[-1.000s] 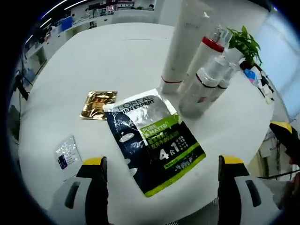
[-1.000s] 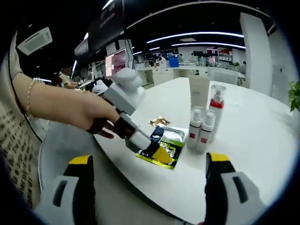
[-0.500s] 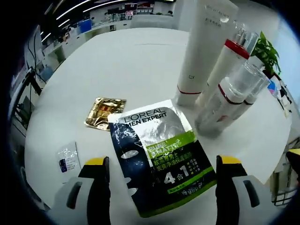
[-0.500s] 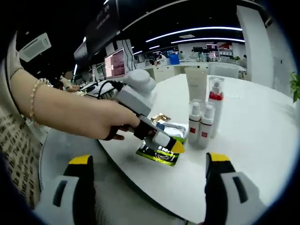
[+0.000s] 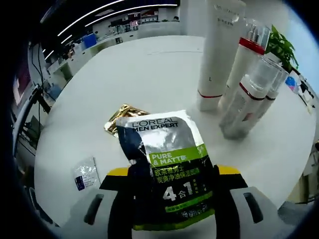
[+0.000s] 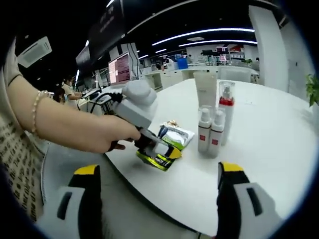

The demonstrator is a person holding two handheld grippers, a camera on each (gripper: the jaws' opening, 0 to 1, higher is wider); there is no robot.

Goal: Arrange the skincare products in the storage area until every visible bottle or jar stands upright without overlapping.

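A dark blue and green face-mask sachet (image 5: 169, 164) lies between my left gripper's (image 5: 172, 174) jaws, which are shut on its near end. In the right gripper view the same left gripper (image 6: 160, 149) holds the sachet (image 6: 174, 135) tilted up off the white table (image 6: 269, 144) near the edge. Behind the sachet stand a tall white tube (image 5: 219, 50), a bottle with a red collar (image 5: 246, 62) and two small clear-capped pump bottles (image 5: 249, 97), all upright and close together. My right gripper (image 6: 159, 172) hangs open off the table's edge with nothing in it.
A gold sachet (image 5: 123, 111) lies partly under the mask sachet's far corner. A small silver sachet (image 5: 85, 174) sits at the near left. A potted plant (image 5: 280, 46) stands behind the bottles. A person's arm (image 6: 65, 129) holds the left gripper.
My left gripper has pushed forward and its jaws have come together on the mask sachet, lifting its near end. The right gripper has stayed open and still.
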